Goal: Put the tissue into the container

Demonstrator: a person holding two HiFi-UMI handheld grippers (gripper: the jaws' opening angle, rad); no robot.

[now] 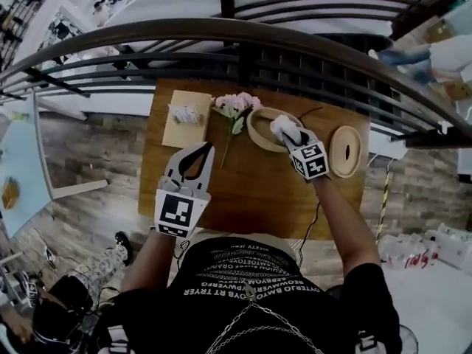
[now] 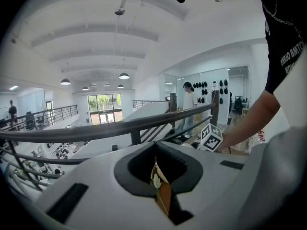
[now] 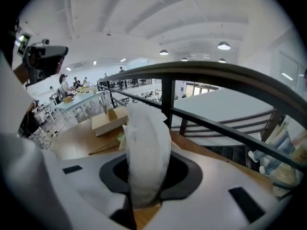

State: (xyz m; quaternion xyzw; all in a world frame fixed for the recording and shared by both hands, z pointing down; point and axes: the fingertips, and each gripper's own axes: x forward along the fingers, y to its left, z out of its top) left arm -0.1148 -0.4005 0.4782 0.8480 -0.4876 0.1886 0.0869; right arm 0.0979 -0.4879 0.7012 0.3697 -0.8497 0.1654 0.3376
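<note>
A crumpled white tissue is pinched in my right gripper, which is shut on it. It hangs over the round wooden container at the table's far middle. In the right gripper view the tissue stands up between the jaws and hides their tips. A flat wooden tissue box with a tissue sticking out lies at the table's far left. My left gripper hovers over the table's near left, jaws shut on nothing; its tips meet in a seam in the left gripper view.
Pink flowers with a long stem lie between the box and the container. A round wooden lid rests at the right of the wooden table. A dark metal railing runs just beyond the table's far edge.
</note>
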